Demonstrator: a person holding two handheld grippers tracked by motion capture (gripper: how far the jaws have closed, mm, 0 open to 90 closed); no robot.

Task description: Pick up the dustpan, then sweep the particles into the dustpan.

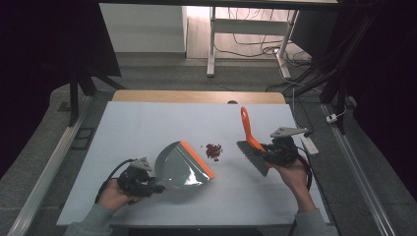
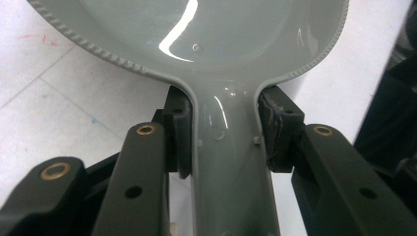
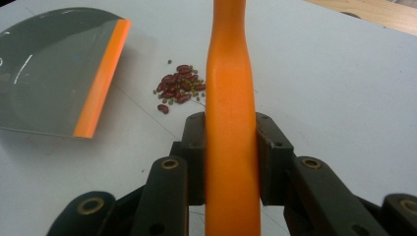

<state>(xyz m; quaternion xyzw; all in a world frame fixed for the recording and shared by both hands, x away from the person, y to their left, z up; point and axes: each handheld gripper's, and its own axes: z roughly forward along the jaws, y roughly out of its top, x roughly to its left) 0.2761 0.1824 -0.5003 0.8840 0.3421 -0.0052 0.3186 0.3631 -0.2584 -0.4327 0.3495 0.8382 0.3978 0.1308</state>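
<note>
A grey dustpan (image 1: pixel 181 167) with an orange lip lies on the white table, its lip facing a small pile of red beans (image 1: pixel 213 150). My left gripper (image 1: pixel 156 187) is shut on the dustpan's handle (image 2: pixel 228 162), a pad pressing on each side. To the right of the beans, my right gripper (image 1: pixel 267 150) is shut on the brush (image 1: pixel 250 132) by its orange handle (image 3: pixel 230 123), with the grey bristles (image 1: pixel 253 157) tilted down toward the table. The beans (image 3: pixel 178 87) lie between the dustpan's lip (image 3: pixel 102 78) and the brush.
The white table (image 1: pixel 147 123) has a wooden strip along its far edge. Behind it are desk legs and cables on the floor. A metal rail runs along each side of the table.
</note>
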